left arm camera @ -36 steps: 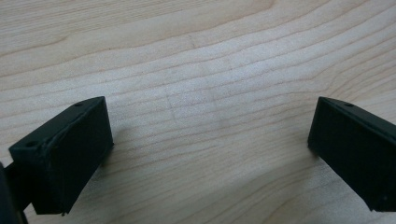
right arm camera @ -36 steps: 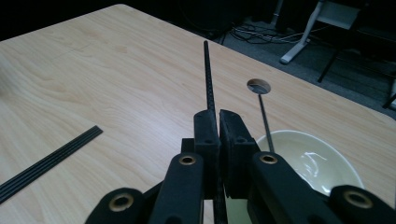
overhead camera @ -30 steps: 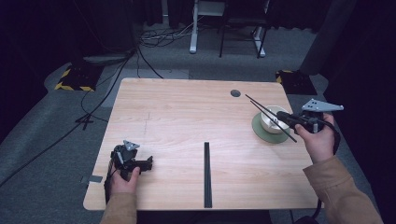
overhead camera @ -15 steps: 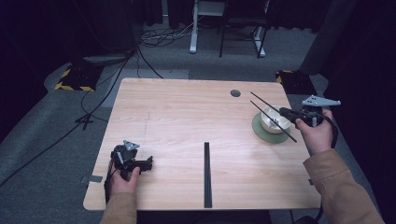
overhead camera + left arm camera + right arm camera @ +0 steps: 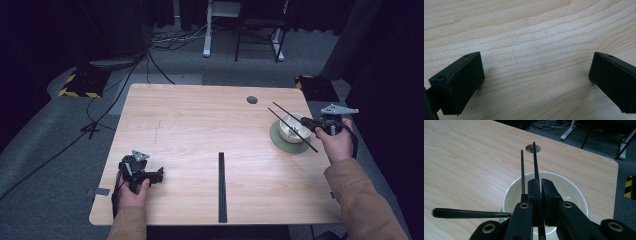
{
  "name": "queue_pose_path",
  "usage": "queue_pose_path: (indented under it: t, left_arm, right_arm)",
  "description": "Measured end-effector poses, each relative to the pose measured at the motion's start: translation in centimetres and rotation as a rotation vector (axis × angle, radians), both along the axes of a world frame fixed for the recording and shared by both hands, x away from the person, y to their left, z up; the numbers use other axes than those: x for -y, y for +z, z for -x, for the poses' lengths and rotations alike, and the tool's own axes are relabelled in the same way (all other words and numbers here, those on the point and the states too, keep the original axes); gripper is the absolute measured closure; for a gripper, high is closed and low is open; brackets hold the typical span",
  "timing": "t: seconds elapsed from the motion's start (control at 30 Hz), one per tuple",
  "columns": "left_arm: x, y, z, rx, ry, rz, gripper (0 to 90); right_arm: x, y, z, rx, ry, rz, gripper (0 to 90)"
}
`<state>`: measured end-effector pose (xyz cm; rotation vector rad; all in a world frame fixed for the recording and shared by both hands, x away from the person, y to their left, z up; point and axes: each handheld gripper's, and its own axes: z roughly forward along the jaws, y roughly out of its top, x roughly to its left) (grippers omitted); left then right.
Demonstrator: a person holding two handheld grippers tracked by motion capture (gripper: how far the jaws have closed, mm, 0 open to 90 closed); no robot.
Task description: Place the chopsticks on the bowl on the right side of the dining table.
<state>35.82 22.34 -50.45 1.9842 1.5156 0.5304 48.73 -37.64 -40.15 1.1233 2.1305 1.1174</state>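
A white bowl [image 5: 290,129] [image 5: 574,192] stands on a green saucer [image 5: 277,141] at the table's right side. My right gripper [image 5: 302,121] [image 5: 541,181] hovers over the bowl, shut on a thin black chopstick [image 5: 282,109] [image 5: 534,157] that points past the far rim. A second black stick [image 5: 295,132] [image 5: 522,170] lies alongside the left jaw and crosses over the bowl. A thicker dark stick end [image 5: 469,213] pokes out leftward under the jaws. My left gripper [image 5: 161,172] [image 5: 536,75] rests on the bare wood at the front left, open, nothing between its jaws.
The light wooden table [image 5: 200,125] carries a black strip [image 5: 221,187] near the front middle and a round cable hole [image 5: 252,100] [image 5: 538,148] beyond the bowl. The bowl sits close to the right edge. Cables and chair legs lie on the floor behind the table.
My right gripper has drifted a little to the right and lower over the bowl, chopsticks still in it. The left gripper has stayed put.
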Motion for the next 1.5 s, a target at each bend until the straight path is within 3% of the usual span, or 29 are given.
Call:
queue_pose_path:
  t: [0.43, 0.87, 1.07, 1.1, 1.27, 1.3, 1.5]
  left_arm:
    - [0.0, 0.0, 0.0, 0.000, 0.004, 0.000, 0.2]
    - [0.0, 0.0, 0.0, 0.000, 0.000, 0.000, 0.2]
    - [0.0, 0.0, 0.0, 0.000, 0.000, 0.000, 0.2]
    - [0.0, 0.0, 0.0, 0.000, -0.001, -0.001, 0.2]
    - [0.0, 0.0, 0.0, 0.000, 0.001, 0.000, 0.2]
    - [0.0, 0.0, 0.0, 0.000, 0.000, 0.000, 0.2]
    - [0.0, 0.0, 0.0, -0.001, 0.001, 0.000, 0.2]
  right_arm:
    - [0.3, -2.3, -0.7, -0.039, -0.013, 0.019, 86.8]
    - [0.2, -2.9, -1.1, -0.068, 0.004, 0.018, 86.3]
    - [0.2, -2.9, -0.9, -0.067, 0.001, -0.008, 76.0]
    - [0.2, -2.8, -0.8, -0.051, -0.003, -0.006, 70.3]
    - [-0.1, -2.3, 0.0, -0.053, 0.018, -0.037, 66.2]
    - [-0.1, -2.3, 0.4, -0.038, 0.029, -0.002, 63.1]
    - [0.4, -2.0, 2.6, -0.013, 0.031, -0.031, 55.2]
